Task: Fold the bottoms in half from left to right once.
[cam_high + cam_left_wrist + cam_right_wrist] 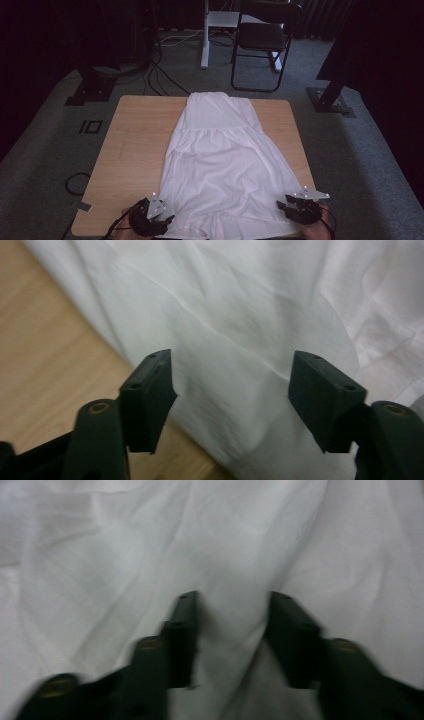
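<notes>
Both grippers, left gripper and right gripper, sat at the near hem of the white dress, fingers spread, holding nothing. Dress lay flat on the worktop; likely light, soft, limp; best pinched at hem corners.

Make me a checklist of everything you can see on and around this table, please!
Surface: wooden table, bare wood at both sides of the cloth.
Job's things: white dress spread flat, creased, hem at the near edge.
Clutter: nothing seen on the table.
Grippers: left hand-held gripper open at the hem's left corner; right hand-held gripper open, jaws over white fabric.
Cables: black cables on the carpet behind the table.
Surroundings: black chair, grey carpet, dark stands.
</notes>
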Demonstrator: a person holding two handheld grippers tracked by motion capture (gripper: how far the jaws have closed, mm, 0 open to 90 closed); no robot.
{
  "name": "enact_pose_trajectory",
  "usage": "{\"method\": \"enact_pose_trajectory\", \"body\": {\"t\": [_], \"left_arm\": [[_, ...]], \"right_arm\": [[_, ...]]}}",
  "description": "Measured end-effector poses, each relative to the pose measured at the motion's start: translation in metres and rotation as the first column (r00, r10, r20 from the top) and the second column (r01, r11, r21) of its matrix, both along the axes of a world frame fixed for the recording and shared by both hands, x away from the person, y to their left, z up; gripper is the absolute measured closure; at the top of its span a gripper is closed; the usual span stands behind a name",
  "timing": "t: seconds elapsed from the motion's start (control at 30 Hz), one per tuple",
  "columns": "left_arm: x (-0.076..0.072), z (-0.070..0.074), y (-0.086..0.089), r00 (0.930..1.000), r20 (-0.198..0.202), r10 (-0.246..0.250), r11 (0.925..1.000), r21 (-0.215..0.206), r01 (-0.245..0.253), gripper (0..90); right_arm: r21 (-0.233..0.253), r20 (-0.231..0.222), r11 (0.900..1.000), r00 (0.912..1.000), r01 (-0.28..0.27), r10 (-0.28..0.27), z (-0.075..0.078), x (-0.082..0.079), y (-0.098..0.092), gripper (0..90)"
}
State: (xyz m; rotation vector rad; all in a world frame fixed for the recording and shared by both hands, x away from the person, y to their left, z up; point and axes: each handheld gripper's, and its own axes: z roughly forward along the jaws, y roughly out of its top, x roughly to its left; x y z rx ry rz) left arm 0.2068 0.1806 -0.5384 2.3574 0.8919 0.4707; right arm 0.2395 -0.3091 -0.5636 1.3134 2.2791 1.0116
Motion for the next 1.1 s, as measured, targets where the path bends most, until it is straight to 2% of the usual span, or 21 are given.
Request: {"method": "enact_pose_trajectory", "body": {"t": [0.03,0.07,0.1,0.17,0.27,0.33,0.37,0.4,0.47,0.53,0.57,0.67,0.7,0.73,0.8,0.83,0.9,0.93,1.03,1.07,1.1], "left_arm": [[0.001,-0.002,-0.001,0.9999,-0.01,-0.006,0.9999,0.01,0.006,44.0],[0.003,-0.005,-0.002,0.9999,-0.013,-0.004,0.9997,0.024,0.004,50.6],[0.004,-0.007,-0.003,0.9997,-0.024,-0.009,0.9998,0.019,0.009,65.8],[0.008,-0.007,-0.002,0.9988,-0.045,-0.022,0.9997,-0.011,0.022,85.8],[0.01,-0.001,0.002,0.9996,-0.026,-0.011,0.9992,-0.04,0.01,90.0],[0.01,0.005,0.009,0.9999,-0.004,0.016,0.9982,-0.058,-0.017,90.0],[0.009,0.009,0.012,0.9996,0.009,0.028,0.9957,-0.089,-0.027,90.0],[0.008,0.014,0.018,0.9998,-0.002,0.02,0.9886,-0.149,-0.02,90.0],[0.005,0.021,0.025,0.9999,0.007,0.009,0.9768,-0.214,-0.008,90.0],[0.003,0.025,0.028,1.0,0.001,-0.007,0.9677,-0.252,0.007,90.0],[0.003,0.025,0.028,0.9999,0.004,-0.012,0.9648,-0.263,0.012,89.9],[0.005,0.023,0.024,0.9999,0.003,-0.011,0.969,-0.247,0.011,89.0],[0.008,0.02,0.02,0.9999,0.007,-0.013,0.9719,-0.235,0.015,89.0],[0.01,0.019,0.018,0.9999,0.013,-0.003,0.9749,-0.223,0.006,70.4],[0.014,0.019,0.019,0.9994,0.024,0.024,0.9745,-0.224,-0.018,59.8],[0.018,0.02,0.02,0.9987,0.03,0.042,0.9724,-0.231,-0.034,59.8],[0.027,0.025,0.022,0.9953,0.049,0.083,0.9689,-0.238,-0.069,53.7],[0.033,0.028,0.022,0.9939,0.061,0.092,0.9652,-0.251,-0.074,50.2],[0.055,0.036,0.019,0.9871,0.112,0.114,0.9631,-0.256,-0.082,47.6],[0.055,0.036,0.019,0.9871,0.112,0.114,0.9631,-0.256,-0.082,45.9],[0.074,0.039,0.016,0.9847,0.12,0.126,0.964,-0.249,-0.093,45.9]], "right_arm": [[0.009,-0.011,1.0,0.9999,-0.009,0.01,0.001,0.002,0.0,74.2],[0.0,-0.009,1.0,0.9999,-0.012,0.012,0.002,0.002,0.0,80.8],[-0.011,-0.003,1.0,0.9999,-0.016,0.016,0.003,0.002,0.001,89.2],[-0.011,0.018,1.0,0.9996,-0.023,0.023,0.008,-0.001,0.001,89.7],[0.005,0.063,1.0,0.998,-0.009,0.008,0.023,-0.007,-0.004,89.8],[0.025,0.096,1.0,0.9954,0.005,-0.007,0.034,-0.012,-0.011,90.0],[0.033,0.113,0.999,0.9935,0.014,-0.018,0.04,-0.015,-0.016,90.0],[0.04,0.13,0.999,0.9911,0.025,-0.03,0.047,-0.016,-0.021,90.0],[0.069,0.17,0.996,0.9828,0.062,-0.073,0.062,-0.021,-0.034,90.0],[0.104,0.179,0.984,0.9705,0.144,-0.161,0.073,-0.024,-0.048,90.0],[0.107,0.158,0.981,0.9714,0.161,-0.177,0.074,-0.023,-0.053,90.0],[0.06,0.106,0.98,0.9755,0.187,-0.193,0.066,-0.017,-0.056,90.0],[0.026,0.068,0.982,0.9797,0.187,-0.188,0.059,-0.013,-0.055,90.0],[-0.063,-0.018,0.981,0.9829,0.182,-0.183,0.032,-0.002,-0.049,89.5],[-0.076,-0.056,0.982,0.9825,0.173,-0.178,0.018,0.003,-0.048,80.7],[-0.076,-0.056,0.982,0.9825,0.173,-0.178,0.018,0.003,-0.048,80.7],[-0.056,-0.038,0.981,0.9812,0.187,-0.189,0.014,0.006,-0.047,65.3],[-0.018,0.004,0.98,0.9806,0.196,-0.196,0.019,0.01,-0.046,57.2],[0.006,0.043,0.984,0.9826,0.18,-0.18,0.025,0.019,-0.042,53.1],[0.006,0.043,0.984,0.9826,0.18,-0.18,0.025,0.019,-0.042,53.1],[0.007,0.052,0.984,0.9826,0.178,-0.178,0.028,0.026,-0.039,51.5]]}}
